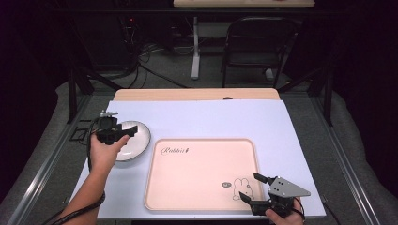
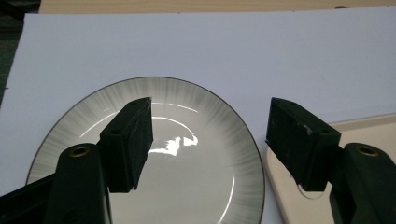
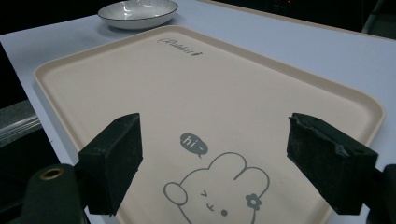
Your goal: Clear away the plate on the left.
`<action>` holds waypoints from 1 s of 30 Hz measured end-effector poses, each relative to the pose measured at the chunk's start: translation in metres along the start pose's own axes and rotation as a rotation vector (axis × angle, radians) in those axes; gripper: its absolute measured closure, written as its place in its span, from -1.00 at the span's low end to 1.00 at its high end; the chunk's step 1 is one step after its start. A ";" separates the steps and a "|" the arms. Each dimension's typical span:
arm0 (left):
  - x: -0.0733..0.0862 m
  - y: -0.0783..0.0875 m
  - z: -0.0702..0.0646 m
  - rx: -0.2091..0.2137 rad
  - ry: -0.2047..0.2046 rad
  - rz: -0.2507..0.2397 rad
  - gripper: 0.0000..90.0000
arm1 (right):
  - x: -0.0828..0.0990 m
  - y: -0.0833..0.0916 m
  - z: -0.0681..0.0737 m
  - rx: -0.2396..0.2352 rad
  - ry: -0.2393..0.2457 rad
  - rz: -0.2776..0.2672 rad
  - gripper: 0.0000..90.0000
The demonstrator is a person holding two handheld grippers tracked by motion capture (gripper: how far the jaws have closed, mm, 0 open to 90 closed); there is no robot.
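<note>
Hovering with jaws apart, the left gripper straddles the white ribbed ceramic plate's rim; the right gripper, also spread, overhangs the beige plastic tray.

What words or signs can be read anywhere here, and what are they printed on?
"hi~" stands in a small grey speech bubble above the rabbit drawing on the beige tray.
A cursive brand word is printed near the tray's far corner; it seems to read "Rabbit", but the script is too small and slanted to be sure.
The plate carries no lettering.
</note>
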State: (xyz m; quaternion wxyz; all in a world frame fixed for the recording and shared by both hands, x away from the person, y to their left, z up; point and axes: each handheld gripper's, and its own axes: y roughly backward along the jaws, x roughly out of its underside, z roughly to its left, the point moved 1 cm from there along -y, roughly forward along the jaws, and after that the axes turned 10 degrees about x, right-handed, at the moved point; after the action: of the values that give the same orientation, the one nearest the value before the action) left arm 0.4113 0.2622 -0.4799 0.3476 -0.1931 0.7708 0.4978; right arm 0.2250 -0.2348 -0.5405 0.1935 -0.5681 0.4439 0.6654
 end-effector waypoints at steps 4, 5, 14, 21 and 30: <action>-0.005 0.000 0.006 -0.018 0.009 0.000 -0.30 | 0.000 0.000 0.000 -0.001 0.000 0.000 -0.60; -0.006 0.000 0.007 -0.023 0.007 0.001 -0.30 | 0.000 0.000 0.000 -0.001 -0.001 0.000 -0.60; -0.012 0.001 0.014 -0.025 0.007 0.013 -0.29 | 0.000 0.000 0.000 -0.003 -0.004 0.001 -0.60; -0.010 0.000 0.027 -0.020 0.009 0.000 -0.29 | 0.000 -0.001 0.000 -0.004 -0.008 0.002 -0.60; -0.001 0.010 0.047 -0.033 0.009 0.005 -0.29 | 0.000 -0.001 0.000 -0.003 -0.005 0.003 -0.60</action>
State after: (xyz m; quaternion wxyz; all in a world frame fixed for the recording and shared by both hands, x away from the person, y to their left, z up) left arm 0.4215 0.3085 -0.4853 0.3398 -0.1991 0.7644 0.5106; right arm 0.2255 -0.2347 -0.5411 0.1931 -0.5661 0.4433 0.6677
